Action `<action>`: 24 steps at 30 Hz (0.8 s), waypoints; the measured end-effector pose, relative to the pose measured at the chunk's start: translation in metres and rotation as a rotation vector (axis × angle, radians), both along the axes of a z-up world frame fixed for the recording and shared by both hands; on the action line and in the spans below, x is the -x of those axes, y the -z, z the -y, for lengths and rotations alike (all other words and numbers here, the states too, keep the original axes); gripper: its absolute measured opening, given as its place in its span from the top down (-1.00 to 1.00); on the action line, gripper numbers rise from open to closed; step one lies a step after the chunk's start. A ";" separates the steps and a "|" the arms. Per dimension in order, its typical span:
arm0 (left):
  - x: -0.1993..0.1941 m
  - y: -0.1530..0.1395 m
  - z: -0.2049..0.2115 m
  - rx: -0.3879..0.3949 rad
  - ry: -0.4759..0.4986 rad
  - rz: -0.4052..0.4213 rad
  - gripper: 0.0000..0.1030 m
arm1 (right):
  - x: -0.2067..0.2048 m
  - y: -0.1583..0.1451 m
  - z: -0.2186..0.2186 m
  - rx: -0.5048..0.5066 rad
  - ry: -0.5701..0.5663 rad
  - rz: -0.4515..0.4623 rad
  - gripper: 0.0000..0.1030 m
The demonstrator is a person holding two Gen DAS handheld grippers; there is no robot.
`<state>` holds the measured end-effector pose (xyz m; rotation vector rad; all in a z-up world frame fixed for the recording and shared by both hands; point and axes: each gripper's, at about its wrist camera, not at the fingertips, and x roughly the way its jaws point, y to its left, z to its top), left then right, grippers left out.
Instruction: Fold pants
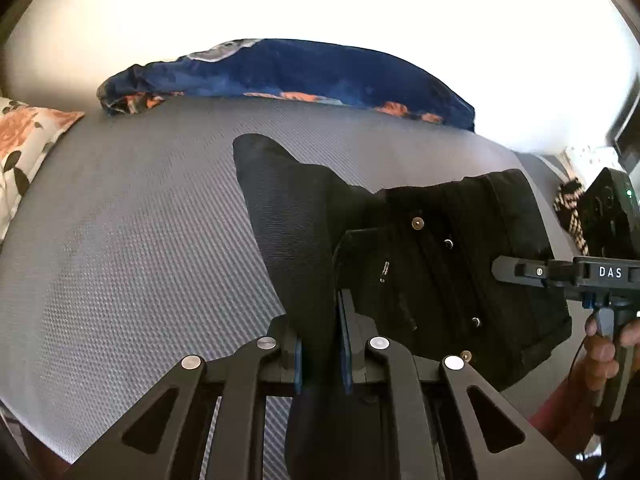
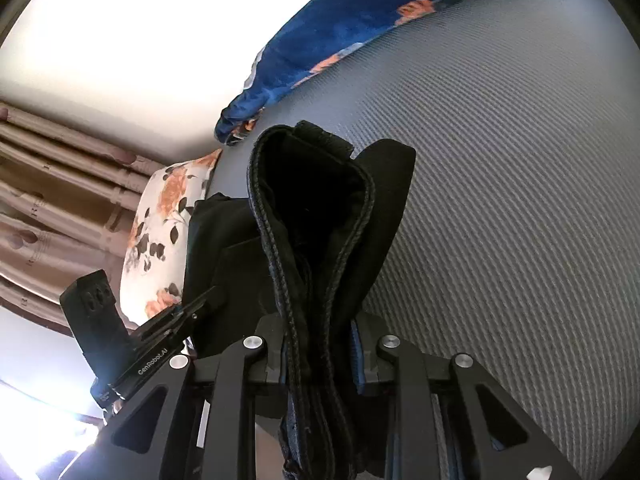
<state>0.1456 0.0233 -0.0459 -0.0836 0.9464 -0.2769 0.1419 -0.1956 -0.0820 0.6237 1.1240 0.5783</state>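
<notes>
Black pants [image 1: 440, 264] are held up over a grey mattress [image 1: 120, 240]. My left gripper [image 1: 320, 356] is shut on a fold of black pant cloth that rises between its pads. The waist part with metal buttons hangs to the right of it. My right gripper [image 2: 320, 356] is shut on the thick stitched waistband [image 2: 304, 208], which stands up in a loop in front of it. In the left wrist view the right gripper [image 1: 500, 270] grips the pants' right edge. In the right wrist view the left gripper [image 2: 208, 298] grips the pants at left.
A blue floral blanket [image 1: 300, 76] lies bunched along the mattress's far edge. A white pillow with orange flowers [image 1: 24, 144] lies at the far left corner. Beige curtains [image 2: 52, 184] hang beyond the pillow. A checkered cloth [image 1: 570, 212] lies at the right edge.
</notes>
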 end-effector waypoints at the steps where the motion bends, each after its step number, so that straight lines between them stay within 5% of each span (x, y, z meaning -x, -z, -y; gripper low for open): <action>1: -0.004 -0.002 -0.002 0.001 -0.003 0.005 0.72 | -0.004 -0.001 -0.003 0.001 -0.003 0.004 0.56; 16: -0.112 -0.006 -0.004 0.001 -0.012 0.061 0.72 | -0.096 -0.006 -0.006 0.018 0.028 0.018 0.57; 24: -0.162 0.016 -0.008 0.011 -0.036 0.031 0.71 | -0.143 0.002 -0.006 0.069 0.047 0.018 0.57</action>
